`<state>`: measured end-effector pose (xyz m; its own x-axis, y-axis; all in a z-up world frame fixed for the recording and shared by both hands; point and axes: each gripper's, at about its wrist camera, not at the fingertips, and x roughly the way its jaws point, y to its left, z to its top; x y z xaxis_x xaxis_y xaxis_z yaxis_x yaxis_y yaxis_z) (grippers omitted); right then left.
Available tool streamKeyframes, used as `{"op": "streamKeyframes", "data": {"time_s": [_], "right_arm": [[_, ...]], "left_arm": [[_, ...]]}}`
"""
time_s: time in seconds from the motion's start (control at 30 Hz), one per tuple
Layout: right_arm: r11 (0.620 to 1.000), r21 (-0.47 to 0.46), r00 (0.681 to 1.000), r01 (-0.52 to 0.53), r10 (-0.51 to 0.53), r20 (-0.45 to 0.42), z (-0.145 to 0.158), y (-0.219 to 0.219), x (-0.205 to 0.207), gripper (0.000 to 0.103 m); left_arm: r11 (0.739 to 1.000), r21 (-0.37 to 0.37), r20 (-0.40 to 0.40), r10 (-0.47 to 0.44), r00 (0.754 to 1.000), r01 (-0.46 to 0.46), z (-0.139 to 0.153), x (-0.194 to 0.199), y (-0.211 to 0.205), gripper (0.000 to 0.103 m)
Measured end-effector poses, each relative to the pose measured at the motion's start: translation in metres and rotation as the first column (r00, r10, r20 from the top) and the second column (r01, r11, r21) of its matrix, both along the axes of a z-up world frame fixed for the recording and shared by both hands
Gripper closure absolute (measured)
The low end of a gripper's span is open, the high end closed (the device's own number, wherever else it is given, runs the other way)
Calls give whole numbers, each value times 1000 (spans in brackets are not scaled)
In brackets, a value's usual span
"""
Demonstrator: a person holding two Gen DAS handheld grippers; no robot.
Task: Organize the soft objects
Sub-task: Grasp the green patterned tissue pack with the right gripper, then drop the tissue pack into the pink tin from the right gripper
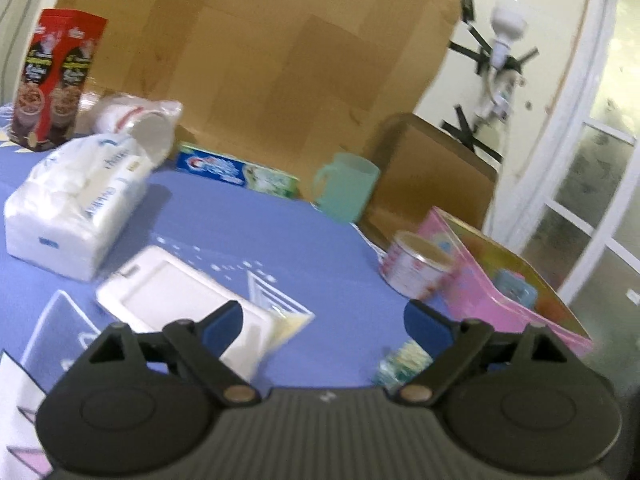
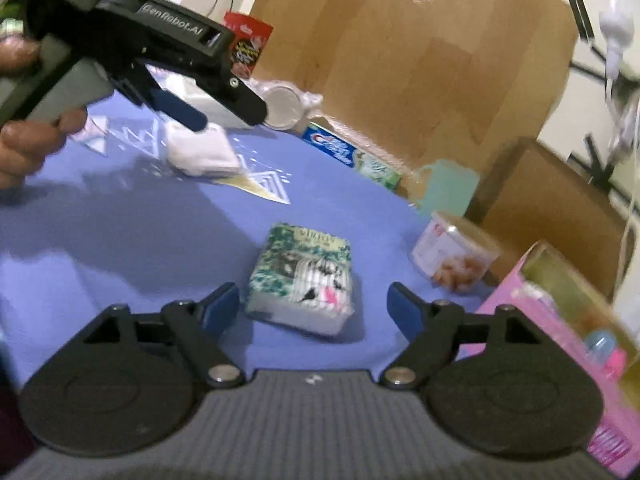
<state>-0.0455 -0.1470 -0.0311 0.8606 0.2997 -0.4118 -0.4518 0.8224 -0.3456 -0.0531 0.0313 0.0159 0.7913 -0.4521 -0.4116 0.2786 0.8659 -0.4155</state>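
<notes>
The right gripper [image 2: 314, 304] has its jaws spread wide, and the green-patterned tissue pack [image 2: 302, 280] lies on the blue tabletop [image 2: 140, 232] just ahead of them, roughly centred in the gap but not yet between the pads. The left gripper [image 1: 322, 320] is likewise spread and holds nothing; its left pad hangs over the near edge of a flat white pack [image 1: 180, 292], whether touching it or not cannot be told.

The step in hand looks like the right gripper taking the tissue pack. To do it well, the jaws should advance until the pads flank the pack's two long sides, low enough to catch the body rather than the loose wrapper, then close gently, since the pack will squash and may slip if pinched at a corner.

Farther out lie a large white tissue bag [image 1: 76, 204], a toothpaste box [image 1: 236, 170], a mint mug [image 1: 346, 186], a tin can [image 1: 416, 264] and a pink box [image 1: 516, 292].

Both views are smeared by motion. Labels are unreadable, the pink box is cut off at the frame edge, and where the soft things are to be gathered is not evident.
</notes>
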Motion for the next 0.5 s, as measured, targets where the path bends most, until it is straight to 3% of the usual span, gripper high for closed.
{"op": "streamKeyframes", "data": {"time_s": [0.23,0.33,0.37,0.43,0.5], "right_arm": [[976,219,991,-15,43,-126,8,-9,17,11],[970,241,982,21,25,-188,3,-8,30,12],[970,242,976,36,17,-216,0,-6,36,16],[957,286,971,34,36,-236,-1,-8,32,46],[954,296,974,50,20,-227,0,-7,33,47]], "left_arm": [[997,-48,-123,-70,990,65,-11,-7,-19,10],[996,-42,-164,-90,982,84,-16,-2,-32,11],[994,-45,-183,-104,978,97,-18,2,-37,15],[992,-26,-208,-128,970,126,-23,9,-51,22],[987,20,-190,-150,970,156,-23,13,-65,33]]}}
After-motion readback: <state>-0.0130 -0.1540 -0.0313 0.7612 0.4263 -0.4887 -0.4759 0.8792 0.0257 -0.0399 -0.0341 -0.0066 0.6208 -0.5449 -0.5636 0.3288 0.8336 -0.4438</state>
